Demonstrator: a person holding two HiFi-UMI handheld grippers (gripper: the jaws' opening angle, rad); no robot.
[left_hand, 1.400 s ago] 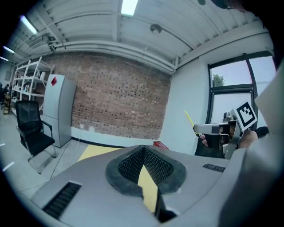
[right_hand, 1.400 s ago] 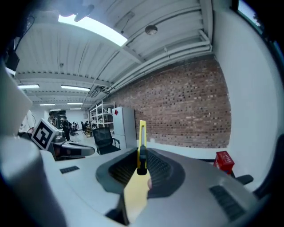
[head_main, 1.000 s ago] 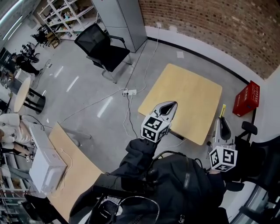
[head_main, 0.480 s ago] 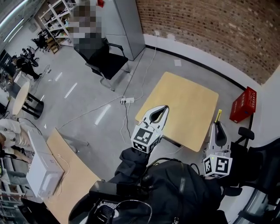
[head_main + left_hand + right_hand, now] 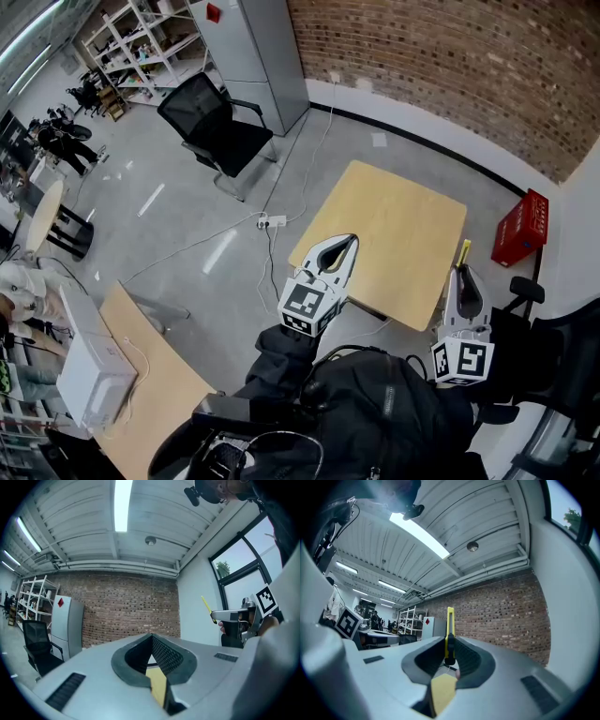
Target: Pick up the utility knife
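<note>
Right tongs: closed on the yellow utility knife, which sticks out past the tips, at the lower right of the head view.
Left tongs: tips pressed together, nothing in them.
Surface: wooden, down below both tongs.
Could go wrong: the knife is thin and held high; a weak squeeze or a bump could let it slip and drop to the floor.

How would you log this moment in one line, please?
right gripper: shut on utility knife | left gripper: shut, empty | utility knife: off the table
</note>
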